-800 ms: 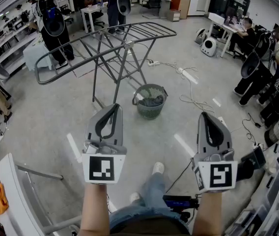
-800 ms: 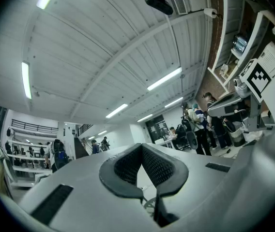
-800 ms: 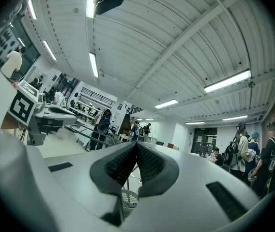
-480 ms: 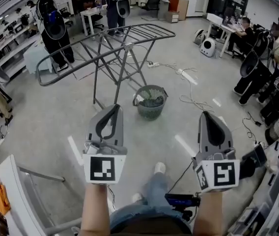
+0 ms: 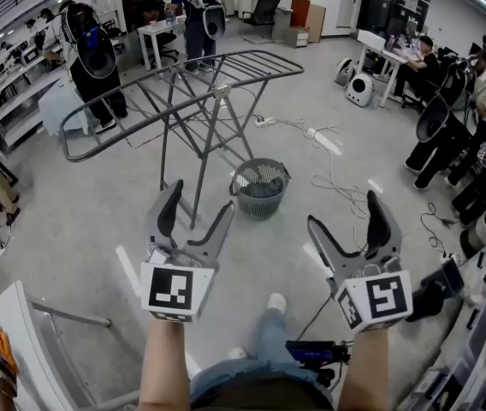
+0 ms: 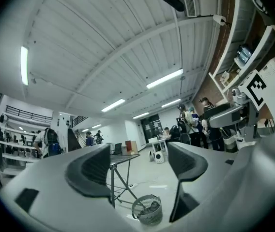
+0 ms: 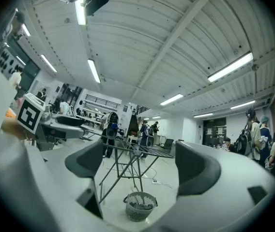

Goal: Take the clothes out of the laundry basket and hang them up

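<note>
In the head view, the laundry basket stands on the grey floor, out ahead of the person and just to the right of the drying rack's legs. It is a round, slatted, grey-green tub, and a heap of dark clothes lies inside it, filling it to a little below the rim. The drying rack stretches away to the far left with its bars bare. Nearer, the left gripper and the right gripper are held side by side above the floor, well short of the basket. Each has its jaws spread in a V with nothing between them. A white cable and power strip trail over the floor to the right of the basket.

In the left gripper view, the left gripper has its two dark pads standing apart. Through the gap the basket shows low and far off, with the dark clothes bunched inside. The rack rises behind it, a little to the left.

In the right gripper view, the right gripper is spread wider, its pads clear of everything. The basket sits on the floor between them in the distance, with the clothes showing as a dark mound under its rim. The rack stands just behind the basket, and people stand further back in the room.
</note>
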